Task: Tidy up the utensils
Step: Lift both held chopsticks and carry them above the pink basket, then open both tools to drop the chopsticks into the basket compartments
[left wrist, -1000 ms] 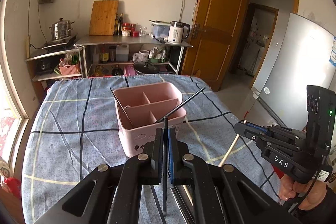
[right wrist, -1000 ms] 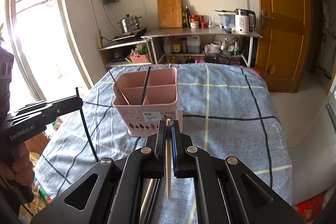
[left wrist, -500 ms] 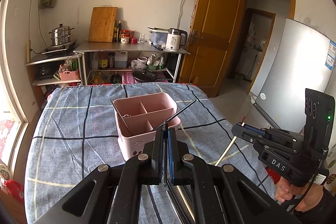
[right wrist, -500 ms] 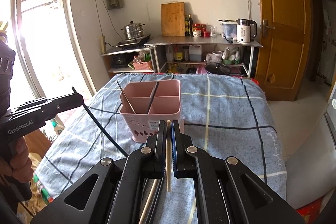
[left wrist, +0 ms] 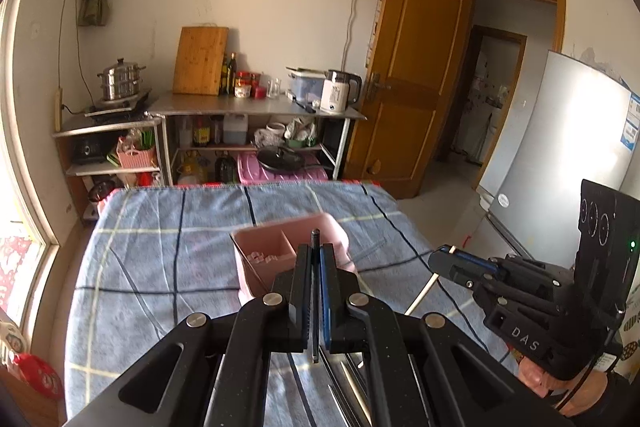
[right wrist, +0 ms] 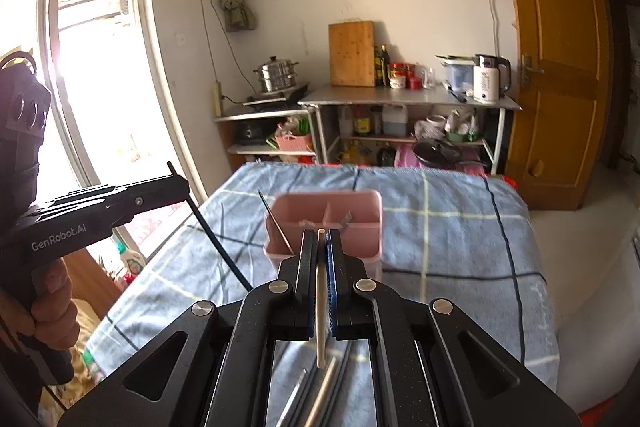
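On the blue checked tablecloth (right wrist: 448,227) ahead of me: one pink divided caddy (right wrist: 362,227), a dark utensil leaning inside. My left gripper (left wrist: 315,259), fingers pressed together, pinches one black chopstick (left wrist: 315,239). My right gripper (right wrist: 321,247) likewise pinches one pale chopstick (right wrist: 320,307).

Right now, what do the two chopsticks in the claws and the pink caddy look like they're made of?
Left chopstick: matte black, thin, maybe plastic or lacquered wood. Right chopstick: pale, unpainted, likely bamboo or wood. Caddy: smooth pink, molded dividers, probably plastic.
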{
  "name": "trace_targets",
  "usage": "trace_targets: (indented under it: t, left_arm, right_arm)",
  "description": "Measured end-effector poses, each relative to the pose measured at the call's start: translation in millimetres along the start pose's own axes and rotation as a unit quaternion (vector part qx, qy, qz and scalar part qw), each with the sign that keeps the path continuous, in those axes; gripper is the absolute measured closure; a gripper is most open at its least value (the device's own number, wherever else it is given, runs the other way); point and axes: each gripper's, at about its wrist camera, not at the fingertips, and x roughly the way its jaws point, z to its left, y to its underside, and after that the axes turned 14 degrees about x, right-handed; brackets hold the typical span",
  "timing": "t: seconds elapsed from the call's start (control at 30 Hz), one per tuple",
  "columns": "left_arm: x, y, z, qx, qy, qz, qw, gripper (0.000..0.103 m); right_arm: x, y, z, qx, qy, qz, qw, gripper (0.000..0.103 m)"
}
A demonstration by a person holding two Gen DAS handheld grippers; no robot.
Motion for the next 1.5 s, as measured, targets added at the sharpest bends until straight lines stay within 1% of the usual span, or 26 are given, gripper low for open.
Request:
trace_targets:
  t: [0.17,0.37,0.53,0.63,0.77,0.97,1.17,1.23,1.37,1.5]
  left_arm:
    - [-3.9,-28.5,20.3,-0.009,-0.012,-0.017,0.9997,0.099]
    - [-0.1,-57.7,42.5,-0.013,-0.03,-0.031,0.999,0.099]
    - [15.7,-68.1,59.3,-0.021,-0.035,-0.031,0.9987,0.099]
    - [30.1,-66.8,65.5,-0.025,-0.036,-0.029,0.9986,0.099]
    - [54.2,-58.5,75.8,-0.034,-0.035,-0.017,0.9987,0.099]
    - [88.2,-32.8,86.6,-0.051,-0.03,0.012,0.9982,0.099]
    - [112.1,-7.5,92.7,-0.057,-0.023,0.037,0.9974,0.099]
    - [116.6,-0.1,93.1,-0.058,-0.02,0.041,0.9973,0.099]
    - [116.7,3.8,95.8,-0.057,-0.019,0.033,0.9977,0.099]
    - [109.3,4.7,93.3,-0.046,-0.03,0.025,0.9982,0.097]
  right_arm:
    - [4.7,-25.5,13.8,-0.002,-0.017,-0.019,1.0,0.099]
    - [12.3,-53.5,26.6,-0.005,-0.027,-0.044,0.999,0.099]
    - [25.0,-70.7,29.0,0.004,-0.03,-0.061,0.998,0.099]
    - [35.9,-74.1,31.4,0.005,-0.028,-0.066,0.997,0.099]
    - [51.9,-69.4,32.6,0.0,-0.022,-0.065,0.998,0.099]
    - [80.9,-58.5,23.6,0.011,-0.013,-0.041,0.999,0.099]
    - [105.2,-42.9,12.8,0.018,0.0,-0.01,1.0,0.099]
    - [112.0,-37.9,9.8,0.019,0.004,0.0,1.0,0.099]
    - [120.5,-31.4,4.4,0.022,0.011,0.016,1.0,0.098]
    - [121.6,-30.7,-3.6,0.03,0.014,0.026,0.999,0.098]
